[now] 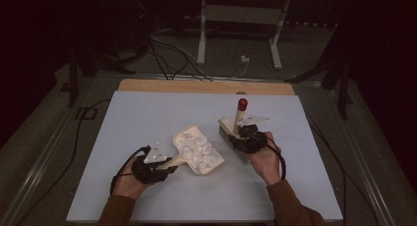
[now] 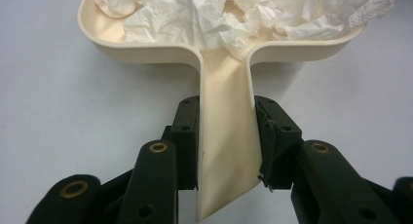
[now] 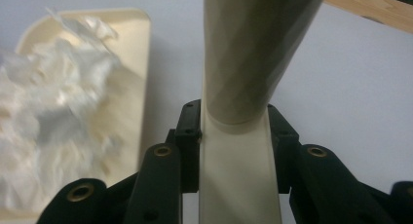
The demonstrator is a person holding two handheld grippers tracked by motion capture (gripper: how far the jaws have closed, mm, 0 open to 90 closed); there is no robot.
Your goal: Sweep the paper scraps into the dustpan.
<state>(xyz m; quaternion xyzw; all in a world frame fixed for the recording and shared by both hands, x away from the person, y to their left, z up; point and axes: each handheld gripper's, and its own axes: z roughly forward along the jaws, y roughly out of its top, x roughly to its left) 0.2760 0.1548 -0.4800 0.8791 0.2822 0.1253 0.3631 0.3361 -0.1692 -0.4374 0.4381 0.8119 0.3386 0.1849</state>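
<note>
A cream dustpan (image 1: 199, 150) lies on the pale table (image 1: 147, 113), heaped with crumpled white paper (image 1: 196, 146). My left gripper (image 1: 169, 168) is shut on its flat handle; in the left gripper view the pads (image 2: 189, 141) press both sides of the dustpan handle (image 2: 226, 136), and the paper (image 2: 234, 12) fills the pan (image 2: 146, 51). My right gripper (image 1: 242, 133) is shut on a cream hand brush (image 1: 231, 132) with a red-tipped handle (image 1: 242, 105). In the right gripper view the brush handle (image 3: 238, 151) runs up between the jaws, with the dustpan (image 3: 131, 53) and paper (image 3: 53, 112) at left.
A wooden strip (image 1: 206, 86) borders the table's far edge. Beyond it stand a white frame's legs (image 1: 201, 34) and loose cables (image 1: 172, 54) on the floor. A cable (image 1: 74, 152) trails off the table's left side.
</note>
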